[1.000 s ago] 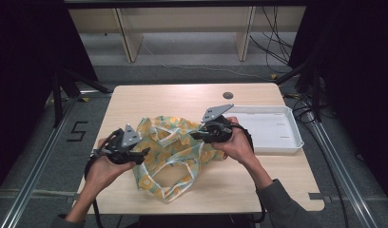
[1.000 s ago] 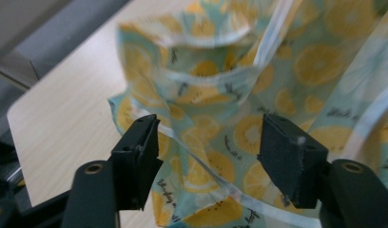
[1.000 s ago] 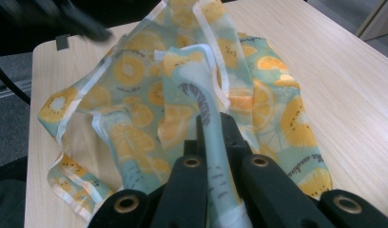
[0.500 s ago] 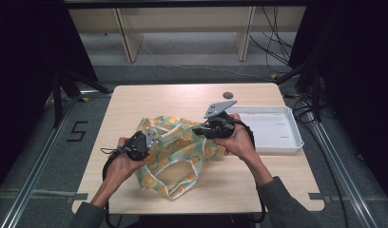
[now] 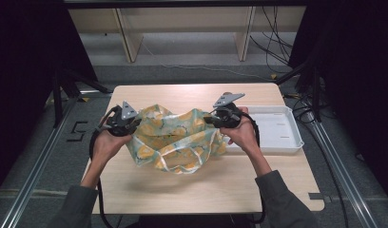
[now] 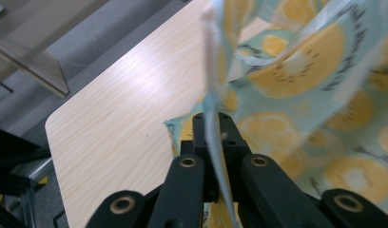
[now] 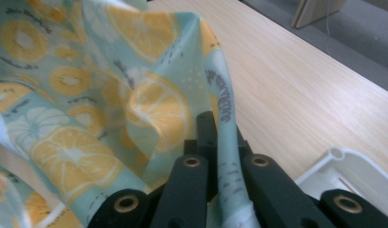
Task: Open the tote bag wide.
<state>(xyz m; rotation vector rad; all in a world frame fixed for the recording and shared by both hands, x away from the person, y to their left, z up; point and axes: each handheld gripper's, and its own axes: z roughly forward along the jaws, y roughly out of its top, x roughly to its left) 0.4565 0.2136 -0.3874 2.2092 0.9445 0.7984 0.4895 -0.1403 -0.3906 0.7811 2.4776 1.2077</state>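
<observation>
Both grippers moved apart — lemon-print cloth now stretched, lifted; left gripper & right gripper jaws clenched on its edges, desk front free.

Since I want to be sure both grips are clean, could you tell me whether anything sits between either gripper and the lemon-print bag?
Nothing visible does. The left gripper is shut directly on an edge of the bag, and the right gripper is shut on its opposite edge. The white tray lies off to the right, clear of both.
</observation>
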